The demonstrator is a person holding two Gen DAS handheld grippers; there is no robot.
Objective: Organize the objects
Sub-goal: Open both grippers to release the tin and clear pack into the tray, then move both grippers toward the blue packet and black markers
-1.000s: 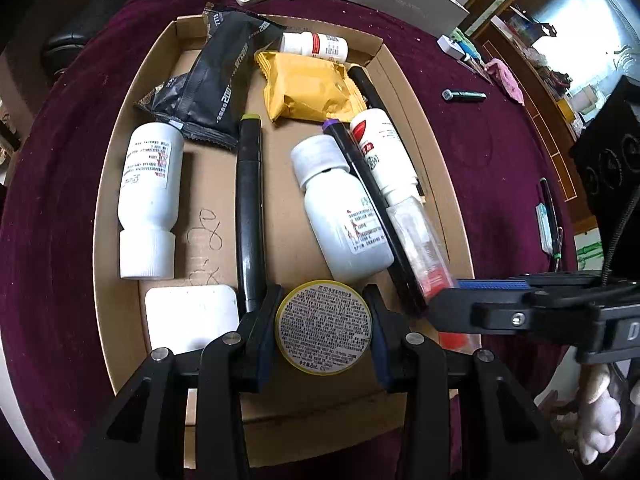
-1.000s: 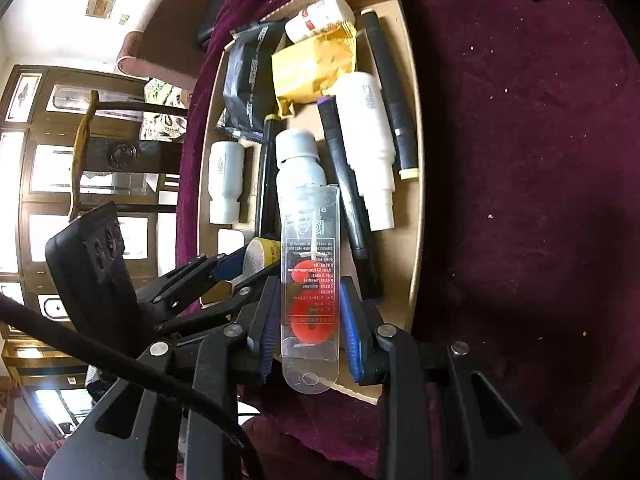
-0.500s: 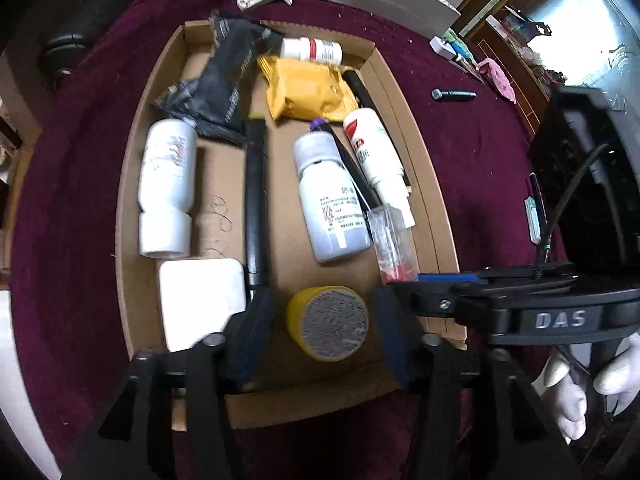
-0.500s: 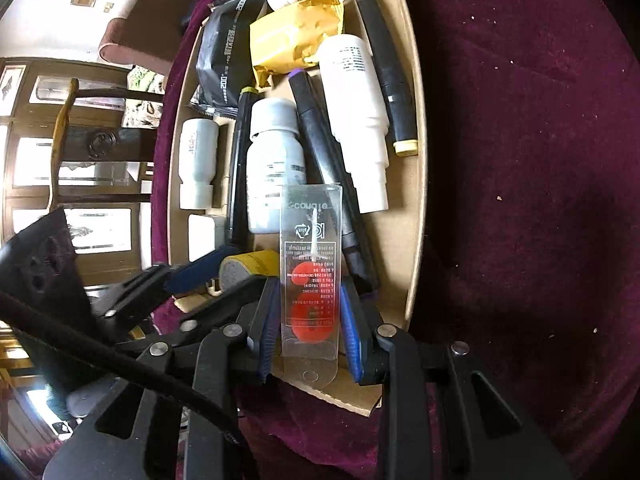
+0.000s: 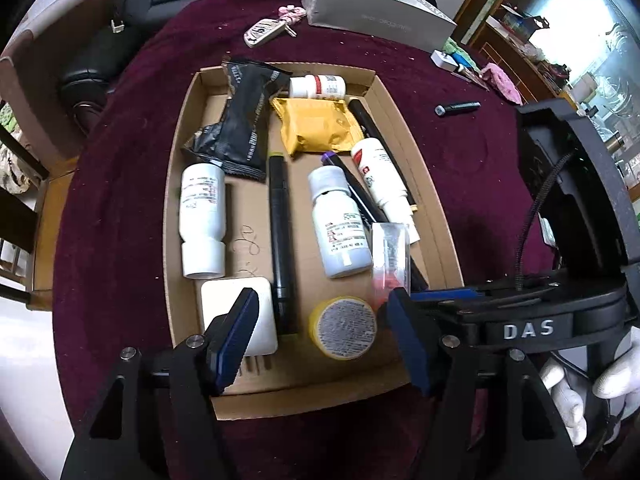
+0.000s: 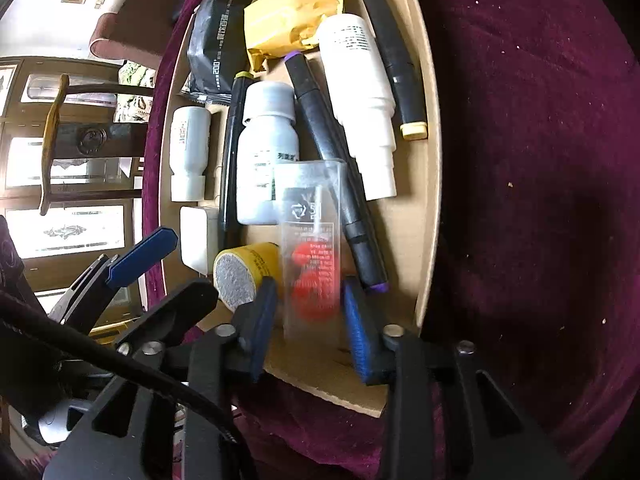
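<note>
**A:** You are at a round table with a dark red cloth [image 5: 460, 168]. A flat cardboard tray [image 5: 436, 216] sits in the middle of it. A grey box [image 5: 376, 16] and a key fob [image 5: 264, 34] lie on the cloth past the tray, and a small dark pen-like thing [image 5: 458, 108] lies off to the side.

**B:** What is in the tray?

**A:** Lots of things. There is a black packet [image 5: 244, 128], a yellow packet [image 5: 316, 124], a small white bottle with a red band [image 5: 318, 87], and a tall white bottle [image 5: 202, 216] lying down. A long black marker [image 5: 282, 240] lies beside a grey-white bottle [image 5: 340, 224]. A white square pad [image 5: 228, 300] sits in the near corner.

**B:** Where is your left gripper [image 5: 324, 336]?

**A:** Its two blue pads are wide apart and hold nothing. The yellow round tin [image 5: 343, 328] lies in the tray between them, touching neither pad.

**B:** And your right gripper [image 6: 308, 320]?

**A:** Its pads are apart too. The clear case with red parts inside [image 6: 312, 248] stands between them, over the near end of the tray. It looks blurry. I see a gap on each side, so the pads do not seem to squeeze it. I cannot tell what the case rests on. The marker with purple ends [image 6: 336, 176] is just beside it.
</note>
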